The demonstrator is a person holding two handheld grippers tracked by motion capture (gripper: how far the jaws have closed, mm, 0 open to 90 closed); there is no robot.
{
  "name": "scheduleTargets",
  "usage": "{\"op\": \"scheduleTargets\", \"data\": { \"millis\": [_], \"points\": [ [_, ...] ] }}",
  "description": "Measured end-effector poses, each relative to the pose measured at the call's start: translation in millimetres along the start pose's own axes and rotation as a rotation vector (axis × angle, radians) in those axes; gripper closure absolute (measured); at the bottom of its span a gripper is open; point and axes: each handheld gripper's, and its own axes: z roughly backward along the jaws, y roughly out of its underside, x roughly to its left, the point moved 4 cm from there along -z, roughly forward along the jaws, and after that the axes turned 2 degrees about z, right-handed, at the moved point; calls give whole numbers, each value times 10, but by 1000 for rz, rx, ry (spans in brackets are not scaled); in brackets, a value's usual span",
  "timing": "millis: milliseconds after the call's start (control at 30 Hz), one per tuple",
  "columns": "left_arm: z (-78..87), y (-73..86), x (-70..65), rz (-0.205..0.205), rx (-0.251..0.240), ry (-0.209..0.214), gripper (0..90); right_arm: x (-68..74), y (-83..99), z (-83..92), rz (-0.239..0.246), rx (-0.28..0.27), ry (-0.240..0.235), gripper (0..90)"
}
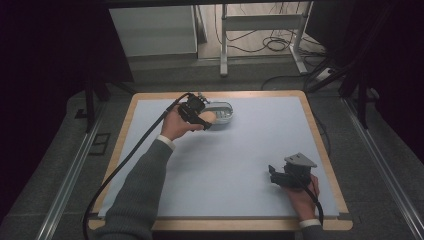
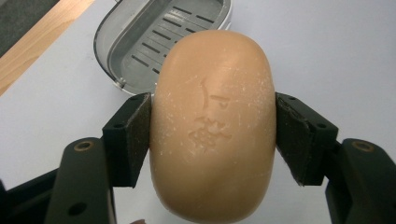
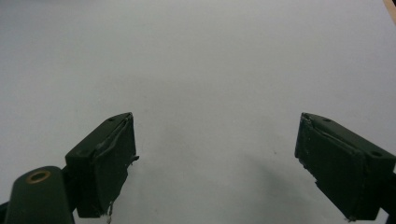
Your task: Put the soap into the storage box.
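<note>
Now soap bar (image 2: 212,126) clamped in left tongs (image 2: 212,140), above dish (image 2: 154,42)

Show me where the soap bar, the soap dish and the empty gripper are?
soap bar (image 2: 212,126): left gripper view, middle of its stamped face, clamped between the jaws.
soap dish (image 2: 154,44): left gripper view, its slotted grey floor.
right gripper (image 3: 215,163): right gripper view, midway between its open jaws.

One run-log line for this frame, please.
left gripper: shut on soap bar, near soap dish | right gripper: open, nothing between jaws, over table mat
</note>
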Motion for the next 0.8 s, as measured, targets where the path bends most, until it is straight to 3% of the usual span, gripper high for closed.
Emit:
{"op": "scheduleTargets", "data": {
  "millis": [367,800],
  "points": [
    [-188,-78,140,12,17,7,329,-5,-1,3,-7,-3,-4,126],
    [-292,-220,196,13,18,19,329,-5,0,3,-4,-3,0,126]
  ]
}}
